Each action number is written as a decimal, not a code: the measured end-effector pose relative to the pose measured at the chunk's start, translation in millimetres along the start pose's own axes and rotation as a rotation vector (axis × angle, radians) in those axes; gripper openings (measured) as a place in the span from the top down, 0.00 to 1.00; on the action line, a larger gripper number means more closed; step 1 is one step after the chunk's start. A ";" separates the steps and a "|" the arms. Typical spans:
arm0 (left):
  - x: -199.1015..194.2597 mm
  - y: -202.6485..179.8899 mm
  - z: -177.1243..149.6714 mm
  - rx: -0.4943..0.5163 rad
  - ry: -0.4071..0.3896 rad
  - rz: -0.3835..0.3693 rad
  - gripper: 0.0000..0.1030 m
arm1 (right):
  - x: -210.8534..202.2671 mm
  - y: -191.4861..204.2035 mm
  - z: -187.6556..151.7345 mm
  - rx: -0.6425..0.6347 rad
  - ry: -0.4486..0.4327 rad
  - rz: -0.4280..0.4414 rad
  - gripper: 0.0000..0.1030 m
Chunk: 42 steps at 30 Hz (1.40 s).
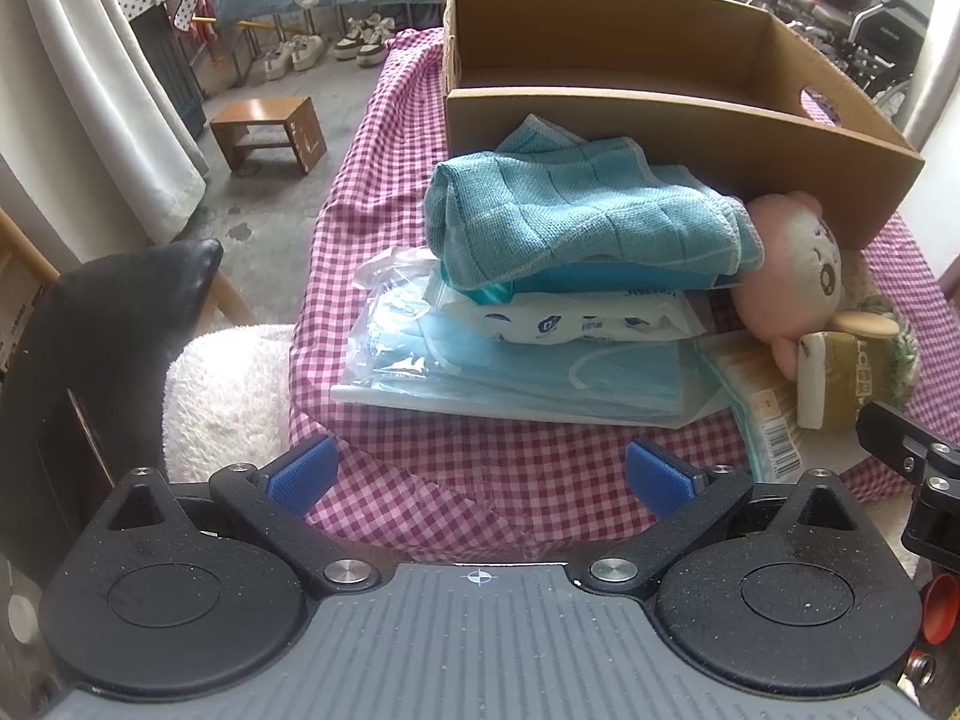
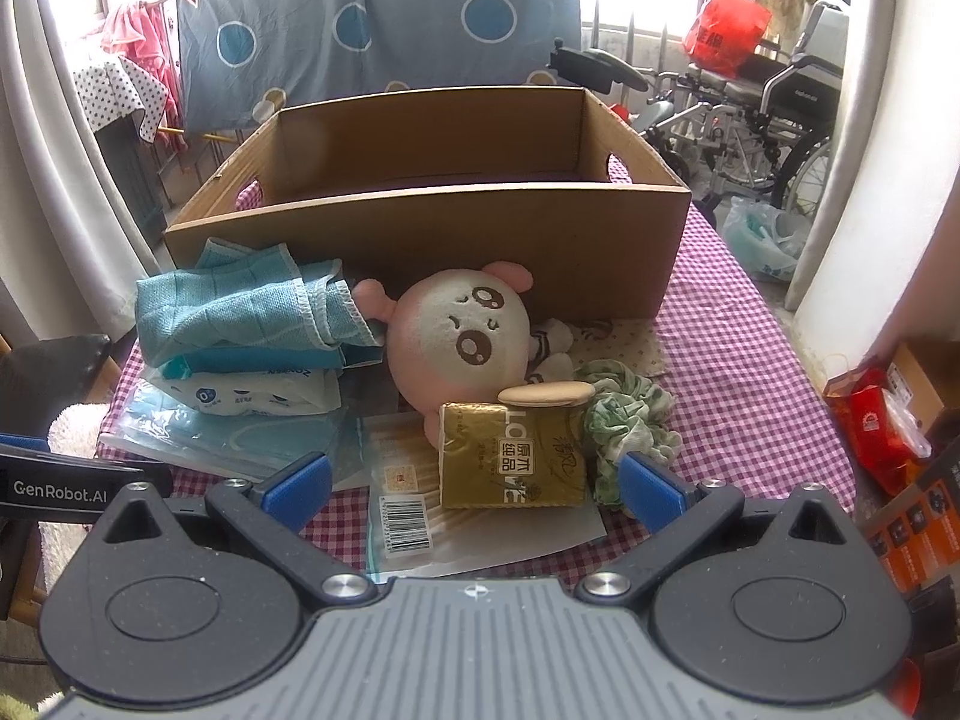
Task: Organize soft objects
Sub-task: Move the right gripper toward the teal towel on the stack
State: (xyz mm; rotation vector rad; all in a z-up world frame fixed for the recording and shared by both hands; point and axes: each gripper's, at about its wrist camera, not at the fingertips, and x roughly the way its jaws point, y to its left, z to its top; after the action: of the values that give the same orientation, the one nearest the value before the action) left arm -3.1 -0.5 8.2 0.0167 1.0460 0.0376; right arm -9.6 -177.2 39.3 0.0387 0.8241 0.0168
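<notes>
A pile of soft things lies before an open cardboard box [image 2: 372, 234] [image 1: 660, 120] on a red checked tablecloth. A folded teal towel [image 1: 570, 216] [image 2: 240, 312] tops packs of wipes [image 1: 576, 315] and blue face masks [image 1: 528, 372]. Beside them rest a pink plush toy [image 2: 462, 342] [image 1: 786, 276], a gold tissue pack [image 2: 510, 456] and a green scrunchie [image 2: 624, 426]. My left gripper [image 1: 480, 474] hangs open short of the mask pack. My right gripper [image 2: 474, 486] is open just before the tissue pack. The box interior looks bare.
The tablecloth [image 1: 480, 498] edge drops off at left, where a black chair back [image 1: 114, 324] and a white fluffy cushion [image 1: 228, 390] stand. A wooden stool [image 1: 270, 132] sits on the floor. Wheelchairs [image 2: 774, 102] and orange boxes [image 2: 900, 438] crowd the right.
</notes>
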 end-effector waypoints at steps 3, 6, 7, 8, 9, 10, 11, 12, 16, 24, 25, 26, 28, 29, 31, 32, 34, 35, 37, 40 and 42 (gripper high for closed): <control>0.1 0.2 -0.1 -0.001 0.001 0.000 0.00 | 0.1 0.2 0.0 0.001 0.001 0.001 0.00; 1.2 1.5 -0.3 -0.005 0.006 -0.001 0.00 | 0.5 0.2 0.4 0.004 0.004 0.004 0.00; 1.4 1.9 -0.4 -0.006 0.007 -0.002 0.00 | 0.7 0.2 0.4 0.005 0.004 0.005 0.00; 1.6 2.3 -0.5 -0.008 0.009 -0.002 0.00 | 0.8 0.4 0.6 0.005 0.004 0.005 0.00; 1.7 2.4 -0.2 -0.009 0.009 0.000 0.00 | 0.7 0.4 0.6 0.005 0.004 0.005 0.00; 1.8 2.6 -0.3 -0.009 0.010 0.001 0.00 | 0.7 0.4 0.6 0.005 0.003 0.006 0.00; 2.1 2.7 -0.2 -0.009 0.010 0.002 0.00 | 0.8 0.3 0.7 0.005 0.002 0.006 0.00; 2.2 2.7 0.1 -0.010 0.011 0.001 0.00 | 0.7 0.5 0.8 0.004 0.002 0.007 0.00; 3.2 3.3 0.6 -0.011 0.018 0.000 0.00 | 1.3 2.1 1.6 0.002 0.003 0.010 0.00; 5.1 6.4 1.6 -0.022 0.028 0.001 0.00 | 2.0 2.8 2.5 0.003 0.002 0.013 0.00; 5.1 6.4 1.5 -0.022 0.027 0.001 0.00 | 1.9 2.6 2.4 0.003 0.003 0.013 0.00; 5.1 6.6 1.5 -0.022 0.027 0.002 0.00 | 2.1 2.7 2.5 0.003 0.003 0.013 0.00; 5.3 6.6 1.6 -0.022 0.028 0.002 0.00 | 2.2 2.6 2.6 0.003 0.004 0.014 0.00; 5.2 6.7 1.5 -0.021 0.028 0.001 0.00 | 2.3 2.8 2.7 0.002 0.004 0.014 0.00; 5.2 6.7 1.5 -0.021 0.028 0.001 0.00 | 2.8 3.0 3.0 0.002 0.003 0.013 0.00; 5.3 6.7 1.6 -0.021 0.029 0.001 0.00 | 2.9 3.0 3.1 0.002 0.003 0.014 0.00; 6.2 6.9 2.6 -0.017 0.030 0.002 0.00 | 3.5 2.3 3.5 0.005 0.002 0.018 0.00; 6.6 7.4 3.2 -0.016 0.031 0.003 0.00 | 3.9 2.2 3.9 0.007 0.001 0.017 0.00; 8.3 7.8 5.1 -0.017 0.034 0.005 0.00 | 5.9 1.4 4.7 0.014 -0.001 0.014 0.00; 12.2 7.8 7.3 -0.015 0.042 0.007 0.00 | 9.5 0.5 6.1 0.023 0.008 0.014 0.00; 14.9 7.9 8.7 -0.012 0.048 0.006 0.00 | 11.6 1.1 7.1 0.022 0.013 0.013 0.00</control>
State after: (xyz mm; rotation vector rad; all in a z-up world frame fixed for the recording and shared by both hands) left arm 11.7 8.0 -0.1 0.0076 1.0933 0.0502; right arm 3.5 -176.0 35.6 0.0649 0.8368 0.0201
